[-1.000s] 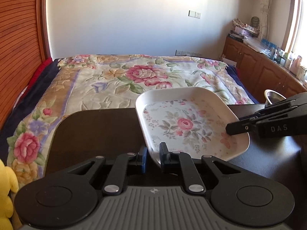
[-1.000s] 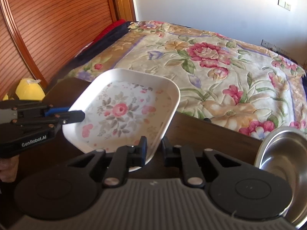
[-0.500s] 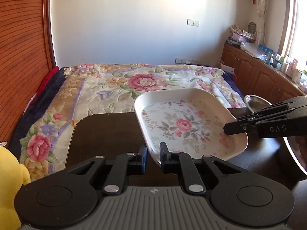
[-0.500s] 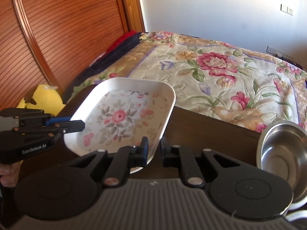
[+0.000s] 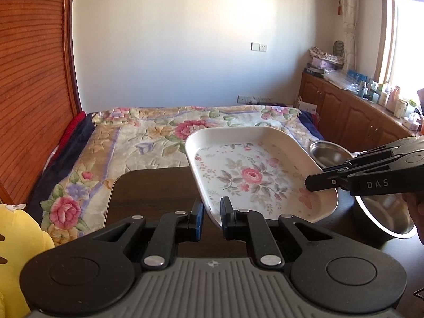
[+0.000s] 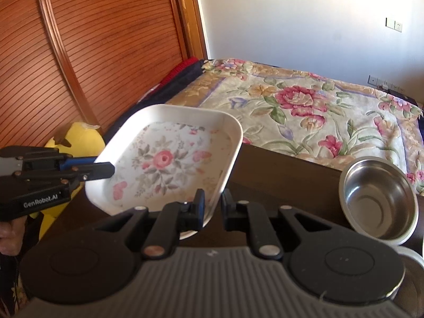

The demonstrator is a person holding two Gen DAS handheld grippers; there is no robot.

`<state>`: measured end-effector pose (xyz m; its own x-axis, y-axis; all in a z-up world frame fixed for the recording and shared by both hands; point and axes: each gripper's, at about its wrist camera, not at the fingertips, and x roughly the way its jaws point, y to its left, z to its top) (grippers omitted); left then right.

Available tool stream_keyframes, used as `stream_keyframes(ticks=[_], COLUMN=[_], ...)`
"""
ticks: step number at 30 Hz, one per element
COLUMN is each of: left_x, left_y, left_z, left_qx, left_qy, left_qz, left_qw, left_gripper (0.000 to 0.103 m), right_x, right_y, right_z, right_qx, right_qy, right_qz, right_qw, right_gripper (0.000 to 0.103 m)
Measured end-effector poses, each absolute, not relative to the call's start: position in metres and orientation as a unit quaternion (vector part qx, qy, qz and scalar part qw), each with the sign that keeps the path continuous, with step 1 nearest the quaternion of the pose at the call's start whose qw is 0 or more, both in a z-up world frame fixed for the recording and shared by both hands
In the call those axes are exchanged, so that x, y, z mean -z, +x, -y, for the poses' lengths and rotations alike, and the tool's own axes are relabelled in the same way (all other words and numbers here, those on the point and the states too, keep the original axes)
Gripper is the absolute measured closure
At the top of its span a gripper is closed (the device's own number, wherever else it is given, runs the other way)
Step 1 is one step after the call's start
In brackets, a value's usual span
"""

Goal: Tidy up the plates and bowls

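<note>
Floral plate (image 5: 254, 175), clamped at opposite rims by left gripper (image 5: 212, 218) and right gripper (image 6: 214, 209), tilts above the tabletop (image 5: 153, 193), long axis toward the bed (image 5: 148, 143).

Bright daylight from the window (image 5: 402, 39) at 2 o'clock, blown out there. Wall (image 5: 172, 39) washed pale, warm cast overall. Glare on the plate (image 5: 254, 175) and bowl (image 6: 379, 198) rim. Table (image 5: 153, 190) dark, detail crushed. Heavy fisheye bending at edges; corners vignetted black. Focus sharp, no motion blur.
</note>
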<state>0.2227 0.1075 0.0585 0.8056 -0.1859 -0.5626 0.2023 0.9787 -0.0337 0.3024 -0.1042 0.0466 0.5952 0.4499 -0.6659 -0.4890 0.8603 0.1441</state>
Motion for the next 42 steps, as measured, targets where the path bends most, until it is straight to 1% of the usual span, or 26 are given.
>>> stream_keyframes(ticks=[12,20,30,36,42], left_x=[-0.073,-0.07,-0.04,-0.021,-0.011], left_y=[0.173,0.142,0.11,0.097,0.084], left_z=[-0.106,-0.099,-0.095,-0.091,-0.088], left_qx=[0.107,0.117,0.136,0.14,0.136], left_qy=[0.013,0.013,0.001,-0.005,0.012], left_qz=[-0.273,-0.268,-0.279,-0.288,-0.288], left_qw=[0.956,0.956,0.951,0.947,0.948], left_gripper=[0.088,0.088,0.088,0.088,0.088], right_x=[-0.068,-0.068,-0.058,-0.039,-0.02], right_y=[0.259,0.23,0.192,0.174,0.16], right_z=[0.117,0.125,0.135,0.14,0.143], right_qx=[-0.269,-0.275,-0.279,-0.281,-0.283], right_qy=[-0.035,-0.037,-0.03,-0.03,-0.019], right_qz=[-0.333,-0.328,-0.326,-0.325,-0.328], right_qw=[0.903,0.903,0.903,0.903,0.901], right_gripper=[0.088,0.088,0.088,0.088,0.088])
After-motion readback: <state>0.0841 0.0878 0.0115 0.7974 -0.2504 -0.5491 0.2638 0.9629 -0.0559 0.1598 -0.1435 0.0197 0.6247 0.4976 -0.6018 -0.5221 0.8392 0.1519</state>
